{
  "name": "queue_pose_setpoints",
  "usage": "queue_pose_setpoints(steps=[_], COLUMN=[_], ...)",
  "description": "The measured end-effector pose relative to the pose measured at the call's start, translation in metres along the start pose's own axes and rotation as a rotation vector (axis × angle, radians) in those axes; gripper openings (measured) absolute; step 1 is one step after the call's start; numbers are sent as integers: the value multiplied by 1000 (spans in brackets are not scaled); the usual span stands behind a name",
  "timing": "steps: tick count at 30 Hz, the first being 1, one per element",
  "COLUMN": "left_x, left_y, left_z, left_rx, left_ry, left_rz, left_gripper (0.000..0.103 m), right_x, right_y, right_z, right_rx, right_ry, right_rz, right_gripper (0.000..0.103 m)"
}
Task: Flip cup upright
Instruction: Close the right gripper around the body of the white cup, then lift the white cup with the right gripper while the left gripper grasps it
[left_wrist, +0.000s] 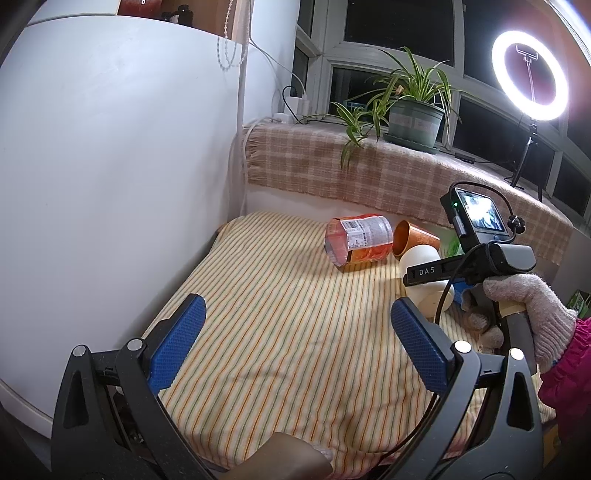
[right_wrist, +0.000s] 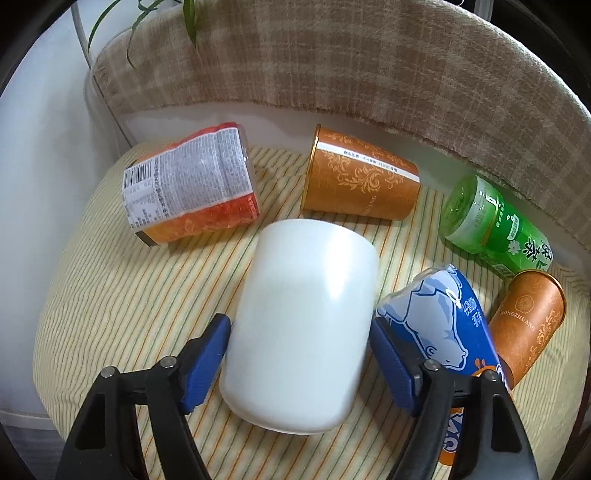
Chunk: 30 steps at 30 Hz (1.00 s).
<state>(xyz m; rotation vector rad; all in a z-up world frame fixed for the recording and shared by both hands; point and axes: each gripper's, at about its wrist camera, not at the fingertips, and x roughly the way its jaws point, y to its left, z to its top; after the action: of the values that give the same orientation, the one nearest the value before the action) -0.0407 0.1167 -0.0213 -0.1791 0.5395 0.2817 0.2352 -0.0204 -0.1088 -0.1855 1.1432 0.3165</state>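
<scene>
A white cup (right_wrist: 299, 321) lies on its side on the striped cloth (right_wrist: 110, 295). My right gripper (right_wrist: 299, 354) straddles it, one blue pad on each side; the left pad touches its wall, the right pad sits at its edge, and I cannot tell if the grip is tight. In the left wrist view the cup (left_wrist: 421, 258) lies partly hidden behind the right gripper's body (left_wrist: 480, 254), held by a gloved hand. My left gripper (left_wrist: 295, 343) is open and empty, hovering over the near part of the cloth (left_wrist: 277, 314).
An orange-labelled jar (right_wrist: 192, 188), two orange paper cups (right_wrist: 362, 177) (right_wrist: 524, 321), a green bottle (right_wrist: 495, 225) and a blue can (right_wrist: 443, 325) lie around the white cup. A white wall (left_wrist: 110, 166) stands left. A plaid-covered sill (left_wrist: 369, 173) holds a potted plant (left_wrist: 413, 110).
</scene>
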Motion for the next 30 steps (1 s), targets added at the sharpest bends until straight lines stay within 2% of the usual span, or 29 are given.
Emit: queue_pose_setpoints(steps=[6, 13, 19, 24, 30], left_x=[1, 5, 13, 25, 34], left_y=[-1, -5, -7, -13, -20], left_z=[0, 0, -1, -4, -6], left_rx=[-2, -12, -21, -24, -37], left_ry=[-3, 4, 32, 92, 133], left_rz=[1, -4, -54, -100, -141], left_gripper=[102, 102, 102, 102, 102], right_x=[-9, -46, -66, -74, -70], right_y=[1, 0, -8, -22, -29], right_z=[-9, -39, -74, -103, -117], right_rx=[-3, -2, 37, 115, 129], right_ry=[-17, -76, -105, -119, -108], right_rz=[23, 97, 141, 157, 163], right_gripper=[78, 78, 78, 78, 78])
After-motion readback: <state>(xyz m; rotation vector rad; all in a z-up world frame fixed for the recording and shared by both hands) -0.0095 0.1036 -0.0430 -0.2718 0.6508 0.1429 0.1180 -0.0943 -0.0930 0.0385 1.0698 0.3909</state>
